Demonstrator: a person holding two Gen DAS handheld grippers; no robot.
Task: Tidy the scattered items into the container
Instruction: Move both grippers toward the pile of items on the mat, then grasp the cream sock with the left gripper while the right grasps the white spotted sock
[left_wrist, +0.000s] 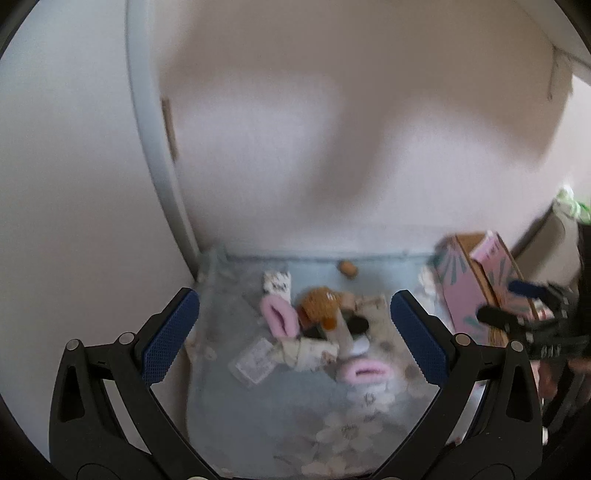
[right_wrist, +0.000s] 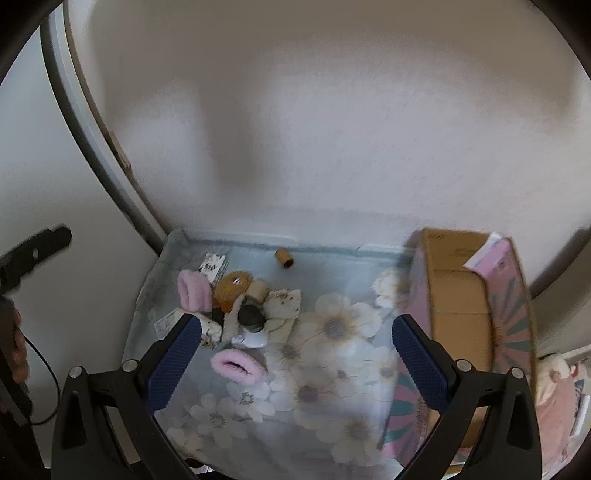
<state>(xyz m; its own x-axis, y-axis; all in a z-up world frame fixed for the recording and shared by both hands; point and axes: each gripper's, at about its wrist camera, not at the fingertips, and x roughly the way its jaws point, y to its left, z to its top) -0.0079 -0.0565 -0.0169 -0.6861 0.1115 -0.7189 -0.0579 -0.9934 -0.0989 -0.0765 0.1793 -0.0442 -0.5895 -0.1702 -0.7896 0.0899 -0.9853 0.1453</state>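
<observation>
A pile of small items lies on the floral cloth (right_wrist: 332, 369): two pink fuzzy pieces (right_wrist: 194, 290) (right_wrist: 236, 363), an orange-brown woolly ball (right_wrist: 232, 286), a dark round lid (right_wrist: 251, 315), patterned cloth rolls (left_wrist: 306, 352) and a cork (right_wrist: 283, 257). The open pink cardboard box (right_wrist: 461, 314) stands at the right. My left gripper (left_wrist: 295, 332) is open above the pile. My right gripper (right_wrist: 295, 358) is open over the cloth, between the pile and the box. The right gripper also shows in the left wrist view (left_wrist: 517, 302) next to the box (left_wrist: 476, 280).
A white wall (right_wrist: 314, 129) rises behind the cloth. A grey curved frame (left_wrist: 155, 147) runs at the left. A clear plastic packet (left_wrist: 255, 360) lies near the pile. A pink plush object (right_wrist: 557, 391) sits right of the box.
</observation>
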